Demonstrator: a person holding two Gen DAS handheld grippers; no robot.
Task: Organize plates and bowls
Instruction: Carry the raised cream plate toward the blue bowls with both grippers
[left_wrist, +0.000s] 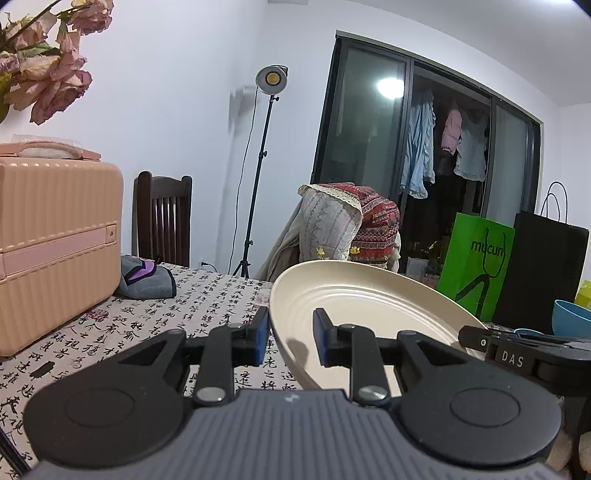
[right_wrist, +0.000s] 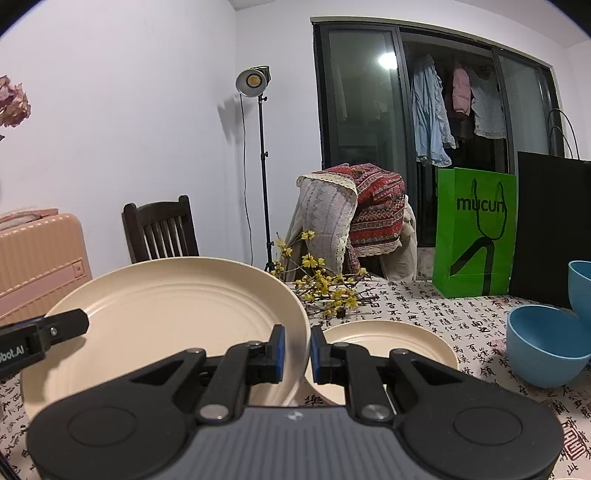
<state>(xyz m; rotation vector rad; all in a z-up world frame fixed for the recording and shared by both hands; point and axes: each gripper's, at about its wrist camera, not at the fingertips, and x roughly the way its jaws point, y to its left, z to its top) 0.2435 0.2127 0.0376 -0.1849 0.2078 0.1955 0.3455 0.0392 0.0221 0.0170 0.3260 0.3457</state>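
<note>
Clearly the job is mid-way. From the left wrist view, the left gripper (left_wrist: 289, 338) sits at the lower centre of the frame with its blue pads astride the near-left rim of the large cream plate (left_wrist: 365, 299), narrowed onto that rim so that it appears to be pinching it; the plate is tilted, its far edge raised above the calligraphy tablecloth (left_wrist: 207, 299). At the right edge of the frame the tip of the right gripper (left_wrist: 480, 341) reaches to the plate's other side, and a blue bowl (left_wrist: 570, 315) peeps in behind it. A pink case (left_wrist: 55, 240) fills the left of the frame. From the right wrist view, the right gripper (right_wrist: 297, 349) at lower centre is clamped on the right-hand rim of the same large plate (right_wrist: 166, 314), which takes up the left half of the frame and is lifted clear, both tools sharing it. The left gripper's finger (right_wrist: 62, 325) shows at the left edge, on the plate's far rim. Below and right of the jaws a smaller cream plate (right_wrist: 388, 339) lies flat on the cloth, and two blue bowls (right_wrist: 546, 343) stand separate at the right edge, with yellow flower sprigs (right_wrist: 325, 284) behind. By my reckoning nothing is stacked yet: the large plate needs setting down, and the small plate and bowls remain to be gathered.
</note>
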